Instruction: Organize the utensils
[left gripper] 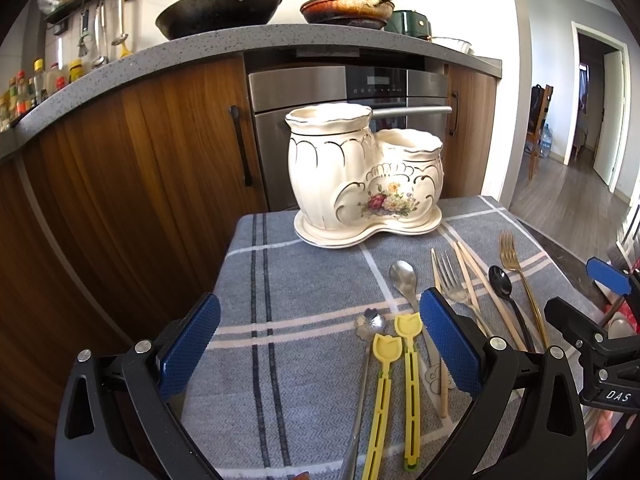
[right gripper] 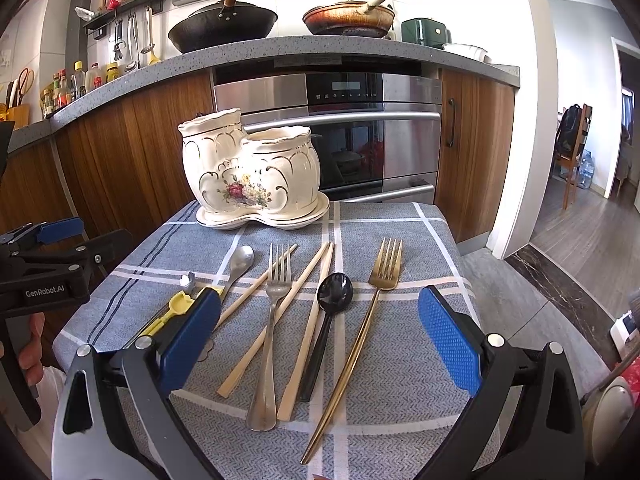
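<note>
A cream ceramic two-pot utensil holder (left gripper: 360,176) (right gripper: 250,172) stands at the far end of the grey checked tablecloth (left gripper: 280,280). Utensils lie flat in front of it: a silver spoon (left gripper: 404,276) (right gripper: 240,260), a silver fork (right gripper: 272,320), wooden chopsticks (right gripper: 308,320), a black spoon (right gripper: 334,292), a gold fork (right gripper: 384,272), two yellow tulip-topped sticks (left gripper: 408,360) and a flower-ended silver stick (left gripper: 370,324). My left gripper (left gripper: 320,344) is open above the yellow sticks. My right gripper (right gripper: 320,336) is open above the forks and chopsticks. Neither holds anything.
Wooden cabinets (left gripper: 120,160) and a steel oven (right gripper: 360,140) stand behind the table. Two pans (left gripper: 220,8) sit on the grey countertop. A wooden-floored hallway (right gripper: 580,232) opens to the right. The table edge drops off on the left and right.
</note>
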Tool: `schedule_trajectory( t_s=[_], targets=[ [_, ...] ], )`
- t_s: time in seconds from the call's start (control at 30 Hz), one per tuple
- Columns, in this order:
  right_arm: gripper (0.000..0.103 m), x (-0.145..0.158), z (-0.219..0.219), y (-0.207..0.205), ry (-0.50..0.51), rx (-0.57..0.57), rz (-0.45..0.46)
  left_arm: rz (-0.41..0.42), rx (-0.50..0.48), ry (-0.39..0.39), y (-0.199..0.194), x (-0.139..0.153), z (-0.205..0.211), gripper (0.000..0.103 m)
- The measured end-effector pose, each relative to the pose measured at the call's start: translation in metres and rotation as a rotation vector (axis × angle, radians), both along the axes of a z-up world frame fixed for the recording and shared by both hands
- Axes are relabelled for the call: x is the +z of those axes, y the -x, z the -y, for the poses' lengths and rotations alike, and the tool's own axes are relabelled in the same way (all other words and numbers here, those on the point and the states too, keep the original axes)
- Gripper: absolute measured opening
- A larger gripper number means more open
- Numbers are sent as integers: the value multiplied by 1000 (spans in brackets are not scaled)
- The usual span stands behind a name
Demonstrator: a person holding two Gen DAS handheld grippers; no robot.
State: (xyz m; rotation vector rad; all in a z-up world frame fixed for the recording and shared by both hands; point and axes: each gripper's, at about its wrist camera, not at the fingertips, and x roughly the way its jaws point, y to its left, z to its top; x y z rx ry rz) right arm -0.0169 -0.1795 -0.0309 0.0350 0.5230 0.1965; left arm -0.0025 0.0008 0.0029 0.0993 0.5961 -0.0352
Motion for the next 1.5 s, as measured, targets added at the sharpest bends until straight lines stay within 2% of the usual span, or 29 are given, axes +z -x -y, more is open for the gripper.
schedule_trajectory(
  t_s=[1.23, 1.43, 1.5],
  targets=[
    [97, -4, 1, -3, -9, -11, -21, -19, -1, -17, -5, -6, 0, 99],
    [97, -8, -2, -7, 2, 13, -49, 4, -29, -22, -7, -4, -1, 99],
    [97, -8, 1, -10, -10, 21, -61, -11, -55, -10, -12, -3, -2, 99]
  ],
)
